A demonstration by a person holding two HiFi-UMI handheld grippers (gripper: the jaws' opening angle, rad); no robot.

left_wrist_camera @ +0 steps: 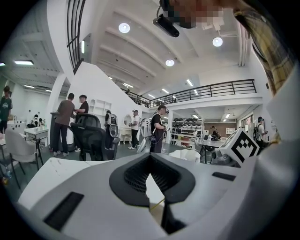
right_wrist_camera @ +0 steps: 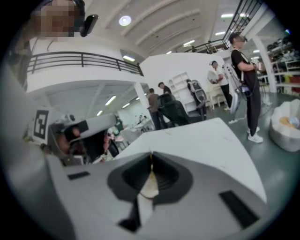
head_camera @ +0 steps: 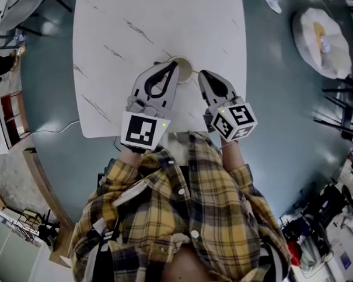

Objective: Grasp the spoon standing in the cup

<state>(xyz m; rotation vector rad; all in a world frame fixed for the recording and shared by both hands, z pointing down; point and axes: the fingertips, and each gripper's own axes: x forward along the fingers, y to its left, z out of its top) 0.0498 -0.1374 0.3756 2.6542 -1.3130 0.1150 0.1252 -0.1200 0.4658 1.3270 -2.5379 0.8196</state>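
Now right gripper [head_camera: 201, 74] pinches the thin spoon [right_wrist_camera: 151, 165], left gripper [head_camera: 173, 65] pressed together by the cup [head_camera: 186, 66]; a slanted pull could topple it

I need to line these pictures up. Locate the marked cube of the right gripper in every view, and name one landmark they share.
Head view: the cube sits right of centre, at the table's near edge.
Left gripper view: the cube is at the right side, around mid-height.
Right gripper view: not in it; the other cube at the left is a different one.
Shared landmark: the white table.
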